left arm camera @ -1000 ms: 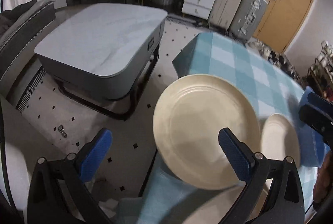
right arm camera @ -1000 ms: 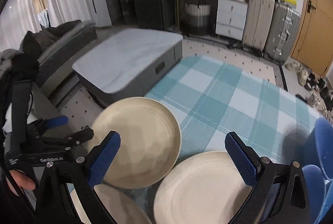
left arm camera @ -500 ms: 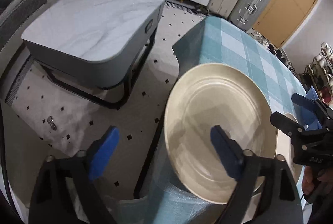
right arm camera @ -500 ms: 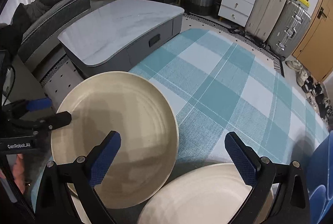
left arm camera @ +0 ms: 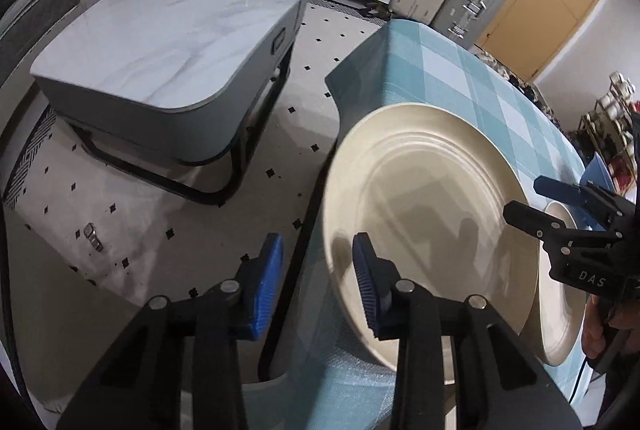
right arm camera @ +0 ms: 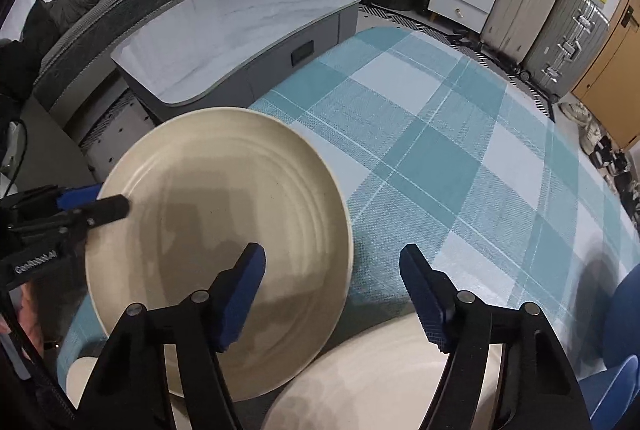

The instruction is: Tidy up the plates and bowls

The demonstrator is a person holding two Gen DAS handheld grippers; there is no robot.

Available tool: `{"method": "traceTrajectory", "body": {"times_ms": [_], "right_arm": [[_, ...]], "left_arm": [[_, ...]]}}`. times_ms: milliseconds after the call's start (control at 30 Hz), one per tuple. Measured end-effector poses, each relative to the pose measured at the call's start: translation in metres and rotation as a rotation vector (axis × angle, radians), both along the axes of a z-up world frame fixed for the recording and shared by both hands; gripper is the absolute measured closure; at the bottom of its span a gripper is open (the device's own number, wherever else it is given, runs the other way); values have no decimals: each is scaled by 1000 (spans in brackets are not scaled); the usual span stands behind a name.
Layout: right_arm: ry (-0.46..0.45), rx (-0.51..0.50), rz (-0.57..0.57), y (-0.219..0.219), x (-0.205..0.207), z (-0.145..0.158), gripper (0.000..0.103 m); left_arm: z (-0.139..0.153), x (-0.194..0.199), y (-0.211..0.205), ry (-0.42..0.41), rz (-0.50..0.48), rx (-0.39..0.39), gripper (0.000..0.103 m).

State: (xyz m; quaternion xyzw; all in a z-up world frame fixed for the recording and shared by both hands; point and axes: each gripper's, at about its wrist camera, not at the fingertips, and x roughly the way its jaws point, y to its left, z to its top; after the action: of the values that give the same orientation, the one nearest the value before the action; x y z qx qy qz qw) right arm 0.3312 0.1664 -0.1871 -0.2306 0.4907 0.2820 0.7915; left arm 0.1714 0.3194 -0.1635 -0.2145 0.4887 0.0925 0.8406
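A large cream plate lies at the near left corner of the checked table; it also shows in the right wrist view. My left gripper has its jaws narrowed around the plate's left rim, one finger inside and one outside. My right gripper is partly open, its left finger over the plate's right edge and its right finger over the cloth; it also shows in the left wrist view. A second cream plate lies under my right gripper. A smaller cream dish sits right of the large plate.
A low grey marble-topped table stands on the floor left of the checked table. Blue dishes sit at the right edge. Suitcases, white drawers and a basket stand at the back. A sofa is at the left.
My left gripper's jaws have narrowed from wide open onto the large plate's left rim. My right gripper has narrowed too and moved toward the plate's right edge.
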Motion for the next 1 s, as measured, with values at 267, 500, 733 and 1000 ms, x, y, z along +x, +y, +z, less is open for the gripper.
{"method": "traceTrajectory", "body": {"times_ms": [267,500,733,1000], "right_arm": [[54,-33,15,5,-4,-13,70],[47,-26,-11,0,-3,-14,85],[56,-21,-22,0,-1,-13,88],[65,6,-45,-1,-1,-10,90]], "left_arm": [[0,-2,1,-8,-14,-55,90],[-2,1,-1,22,-44,-82,93],[-1,2,-2,44,-49,-90,95],[0,2,-2,87,-27,-103,95]]}}
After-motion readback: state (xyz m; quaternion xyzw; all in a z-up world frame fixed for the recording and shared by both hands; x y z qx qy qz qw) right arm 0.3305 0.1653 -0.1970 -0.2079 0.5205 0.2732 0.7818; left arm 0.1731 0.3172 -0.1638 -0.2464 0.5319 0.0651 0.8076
